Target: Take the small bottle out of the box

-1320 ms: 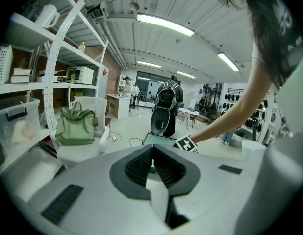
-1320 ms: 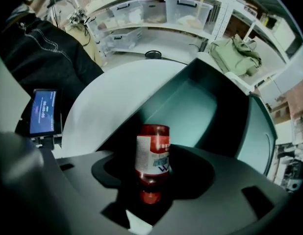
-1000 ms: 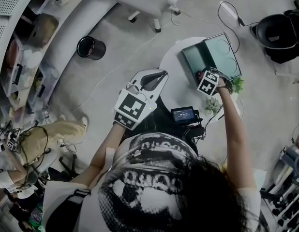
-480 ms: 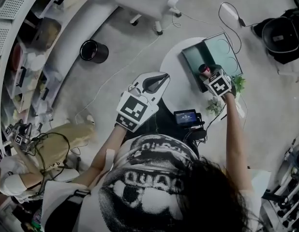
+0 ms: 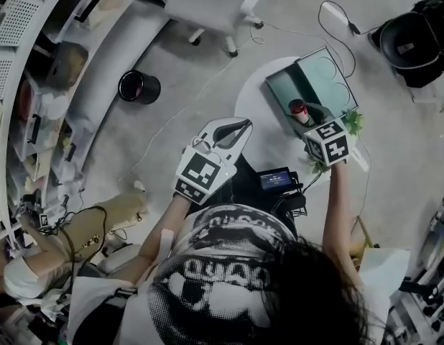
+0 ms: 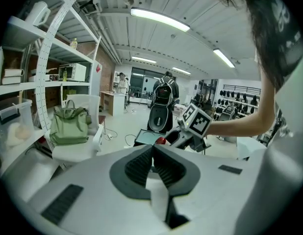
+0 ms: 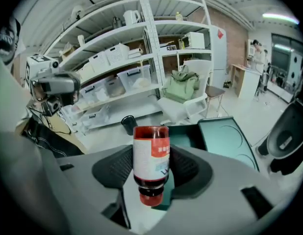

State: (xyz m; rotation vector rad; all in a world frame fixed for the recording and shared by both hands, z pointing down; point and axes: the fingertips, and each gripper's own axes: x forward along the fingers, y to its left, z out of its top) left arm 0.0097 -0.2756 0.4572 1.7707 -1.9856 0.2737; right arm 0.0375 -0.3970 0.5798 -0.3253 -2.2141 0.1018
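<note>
Round white worktop [image 5: 259, 113] carries the open teal box [image 5: 319, 77]. Left gripper [image 6: 152, 150] hangs aside, jaws closed on nothing. Right gripper [image 7: 151, 168] jaws clamp the small bottle [image 5: 299, 109], raised yet seemingly above the box; carrying it clear is left.

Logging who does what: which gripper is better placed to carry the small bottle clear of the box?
Right. The right gripper is shut on the small bottle over the box; the left gripper is shut, empty, away from it.
</note>
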